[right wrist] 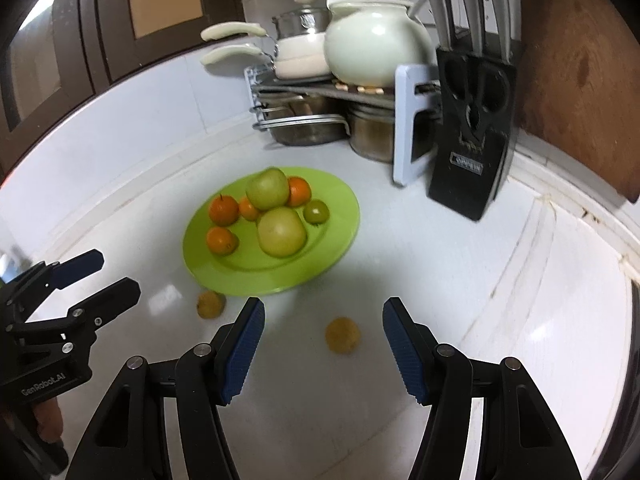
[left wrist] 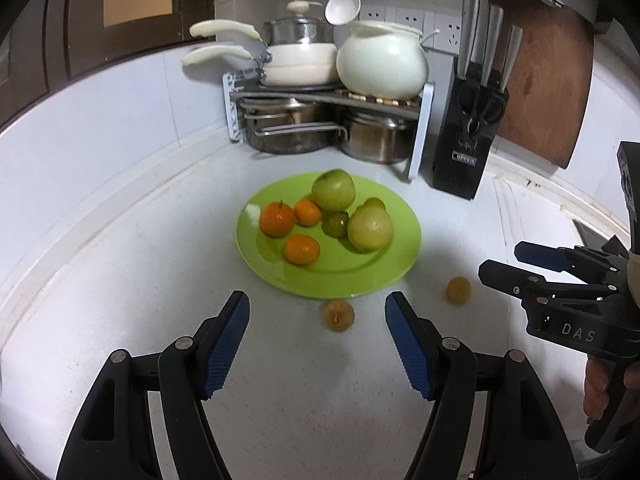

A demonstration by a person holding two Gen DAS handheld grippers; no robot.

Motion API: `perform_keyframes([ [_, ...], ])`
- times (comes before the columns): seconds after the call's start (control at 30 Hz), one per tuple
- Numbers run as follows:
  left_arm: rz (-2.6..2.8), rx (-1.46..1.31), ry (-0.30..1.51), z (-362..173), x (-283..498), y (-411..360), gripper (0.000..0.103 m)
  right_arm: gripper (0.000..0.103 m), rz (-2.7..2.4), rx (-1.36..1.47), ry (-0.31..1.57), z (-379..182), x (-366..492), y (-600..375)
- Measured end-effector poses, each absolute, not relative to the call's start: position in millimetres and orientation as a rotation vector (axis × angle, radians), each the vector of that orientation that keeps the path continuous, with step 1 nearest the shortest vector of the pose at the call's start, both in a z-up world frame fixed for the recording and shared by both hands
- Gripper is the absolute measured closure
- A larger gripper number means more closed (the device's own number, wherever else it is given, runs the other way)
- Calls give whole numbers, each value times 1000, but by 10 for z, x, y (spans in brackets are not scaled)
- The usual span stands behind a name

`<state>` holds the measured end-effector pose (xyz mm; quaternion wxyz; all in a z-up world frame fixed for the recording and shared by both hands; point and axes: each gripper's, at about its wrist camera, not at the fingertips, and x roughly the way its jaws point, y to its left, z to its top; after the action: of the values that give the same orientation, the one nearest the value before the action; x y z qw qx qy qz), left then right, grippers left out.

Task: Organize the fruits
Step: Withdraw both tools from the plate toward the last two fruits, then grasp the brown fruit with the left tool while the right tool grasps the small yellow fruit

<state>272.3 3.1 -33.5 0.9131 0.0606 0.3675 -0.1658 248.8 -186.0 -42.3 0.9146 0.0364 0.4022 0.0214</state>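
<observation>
A green plate on the white counter holds two large green apples, several oranges and small green fruits. Two small yellow-brown fruits lie on the counter in front of the plate. My left gripper is open and empty, with one yellow fruit just ahead between its fingers. My right gripper is open and empty, with the other yellow fruit between its fingertips. Each gripper shows in the other's view.
A corner rack holds steel pots below and white pots and a white jar above. A black knife block and a wooden board stand at the back right. Brown cabinet doors lie left.
</observation>
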Motion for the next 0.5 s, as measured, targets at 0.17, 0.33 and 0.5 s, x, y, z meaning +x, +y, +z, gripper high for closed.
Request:
perform_keyframes([
  [0.17, -350, 139, 774, -475, 2727, -12, 33, 41, 17, 81, 852, -538, 2464, -1920],
  [0.33, -359, 151, 811, -614, 2803, -61, 34, 41, 0, 95, 888, -691, 2482, -1971],
  [0.5, -375, 148, 852, -751, 2904, -109, 38, 41, 4, 111, 917, -810, 2543, -1991],
])
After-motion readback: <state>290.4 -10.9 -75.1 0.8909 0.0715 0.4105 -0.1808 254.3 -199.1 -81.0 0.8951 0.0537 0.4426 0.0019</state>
